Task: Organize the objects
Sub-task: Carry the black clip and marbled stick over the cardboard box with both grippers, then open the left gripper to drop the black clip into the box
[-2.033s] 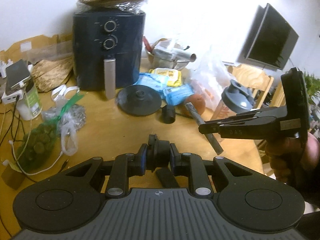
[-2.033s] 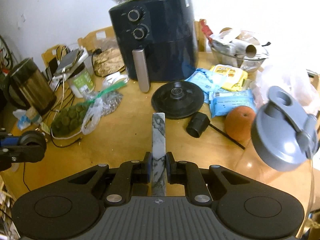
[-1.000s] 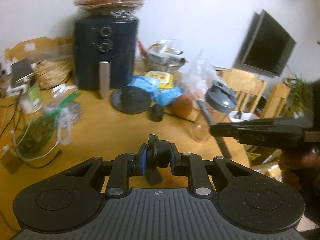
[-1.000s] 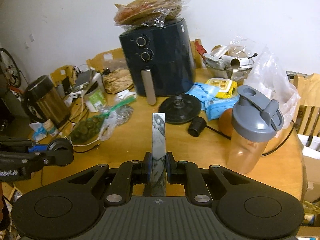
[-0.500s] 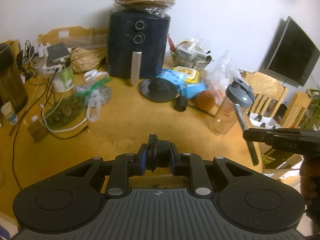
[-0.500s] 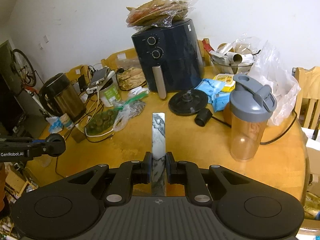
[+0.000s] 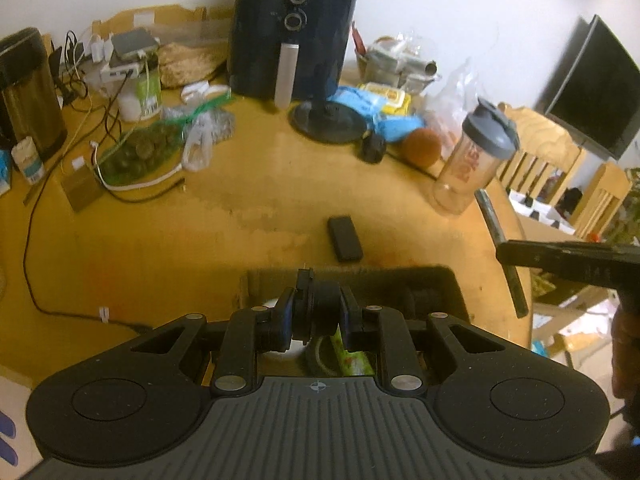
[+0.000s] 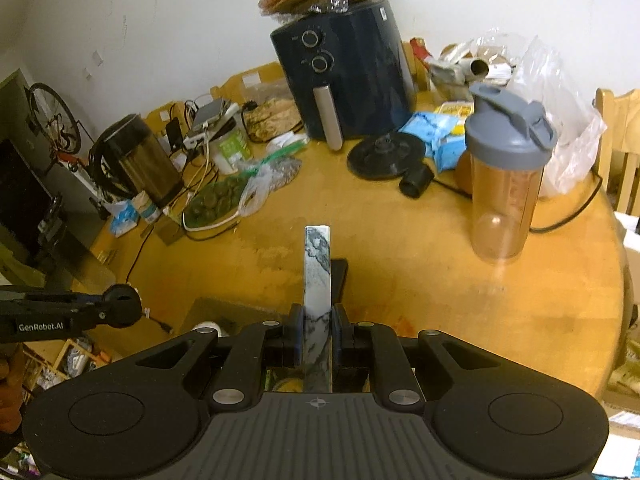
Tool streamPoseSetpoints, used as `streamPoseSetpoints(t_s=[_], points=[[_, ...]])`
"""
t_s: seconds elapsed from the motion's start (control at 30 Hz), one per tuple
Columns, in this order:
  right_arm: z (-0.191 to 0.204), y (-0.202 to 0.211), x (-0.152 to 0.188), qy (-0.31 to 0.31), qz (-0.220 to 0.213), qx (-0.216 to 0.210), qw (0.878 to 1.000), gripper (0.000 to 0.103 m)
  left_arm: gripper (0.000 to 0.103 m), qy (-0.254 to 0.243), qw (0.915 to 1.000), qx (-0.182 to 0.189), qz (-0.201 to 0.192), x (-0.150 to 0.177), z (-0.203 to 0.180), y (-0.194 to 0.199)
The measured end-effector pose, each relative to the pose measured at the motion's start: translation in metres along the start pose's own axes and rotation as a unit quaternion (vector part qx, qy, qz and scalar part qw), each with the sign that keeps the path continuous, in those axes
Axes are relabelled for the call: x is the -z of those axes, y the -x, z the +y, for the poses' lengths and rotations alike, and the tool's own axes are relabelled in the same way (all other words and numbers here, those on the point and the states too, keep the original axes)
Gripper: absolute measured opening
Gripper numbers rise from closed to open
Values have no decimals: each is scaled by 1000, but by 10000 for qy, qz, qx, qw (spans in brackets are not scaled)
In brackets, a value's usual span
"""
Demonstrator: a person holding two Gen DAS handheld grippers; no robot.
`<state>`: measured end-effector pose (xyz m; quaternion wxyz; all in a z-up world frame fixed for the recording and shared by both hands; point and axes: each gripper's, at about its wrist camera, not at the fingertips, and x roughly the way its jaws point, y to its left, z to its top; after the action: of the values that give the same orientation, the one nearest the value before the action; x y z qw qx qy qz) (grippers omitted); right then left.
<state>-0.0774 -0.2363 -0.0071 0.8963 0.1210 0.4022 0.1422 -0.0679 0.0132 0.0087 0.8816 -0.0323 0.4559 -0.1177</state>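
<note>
- Right gripper (image 8: 316, 326) is clamped on a marbled bar (image 8: 317, 268); left gripper (image 7: 316, 316) pinches a black round piece (image 7: 320, 308), both over the dark box (image 7: 440, 280) at the table's near edge.
- Just beyond lies a small black block (image 7: 345, 238) (flat); shaker bottle (image 8: 506, 172) stands toward the right edge.
- Box and block were out of view half a second ago.
- Round wooden table (image 8: 440, 280), cluttered along the far edge, white wall behind.

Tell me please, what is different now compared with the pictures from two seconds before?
Both grippers drew back from the table's far clutter toward its near edge, so a dark box and a small black block have come into view. Unchanged: the left gripper stays shut on a round black part, the right gripper on the marbled bar. The air fryer and shaker bottle kept their places.
</note>
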Motion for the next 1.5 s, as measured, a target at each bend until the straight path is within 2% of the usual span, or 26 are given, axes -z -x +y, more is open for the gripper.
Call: streamPoseSetpoints(t_s=[0.27,0.4,0.5,0.6,0.63,0.67,0.97,1.5], points=[[8,-4,14,-48,162,-64,9998,17,22,-18,9997,110,226,12,2,-6],[14,-5,14,-44,177,-91,9998,17,22,-167,9991,280,268,9,-5,-10],[19,-7,14,-28,177,-99,9998,17,23,-338,9978,543,197,4,-11,-10],[22,-8,13,-41,187,-104,9998,17,37,-469,9974,518,173,0,-15,-11],[23,-9,13,-52,194,-105,9997,17,50,-478,9976,472,169,0,-15,-11],[25,-10,13,-63,204,-111,9997,17,55,-467,9980,411,130,0,-15,-11],[36,-20,12,-105,265,-172,9994,17,55,-72,9995,288,132,-1,2,-12],[63,-37,2,111,360,-318,9988,17,55,128,9996,-17,247,-1,26,-10]])
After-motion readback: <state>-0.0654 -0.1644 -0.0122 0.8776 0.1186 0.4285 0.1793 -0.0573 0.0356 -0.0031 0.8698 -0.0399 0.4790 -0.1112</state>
